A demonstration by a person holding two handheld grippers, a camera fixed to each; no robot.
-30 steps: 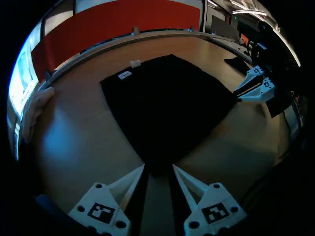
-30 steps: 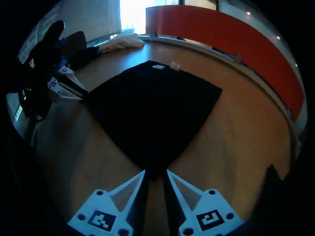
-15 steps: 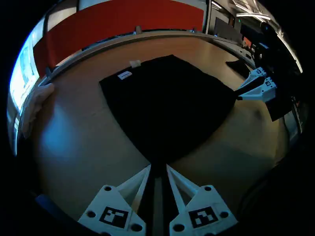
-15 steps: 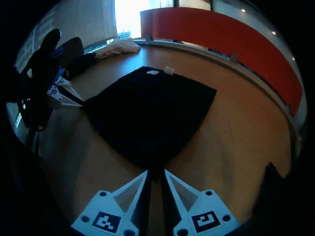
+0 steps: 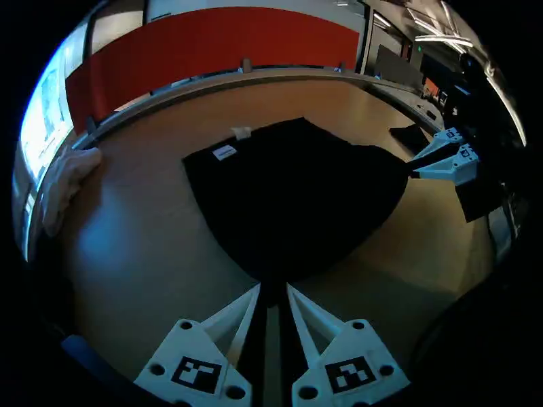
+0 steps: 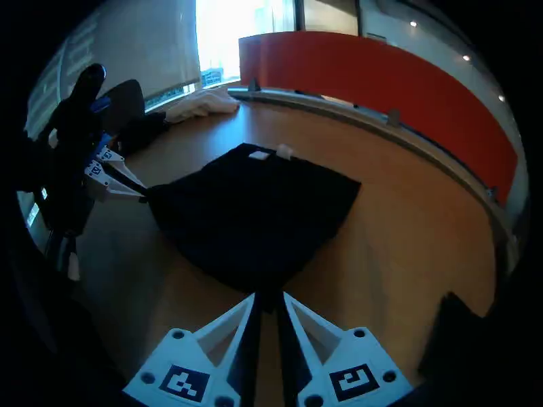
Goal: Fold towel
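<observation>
Two corners of the black towel (image 5: pixel 292 197) are pinched, one between the nearly closed fingers of the left gripper (image 5: pixel 273 290), one likewise in the right gripper (image 6: pixel 269 298). Under the towel lies a wooden table (image 5: pixel 129 237); beyond the towel, a red partition (image 5: pixel 217 41).

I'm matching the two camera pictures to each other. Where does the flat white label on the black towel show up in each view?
Left gripper view: the white label sits upper left of centre, near the far left corner of the black towel.
Right gripper view: the white label sits just above centre, at the far corner of the black towel.
Shared landmark: the red partition running along the back.
</observation>
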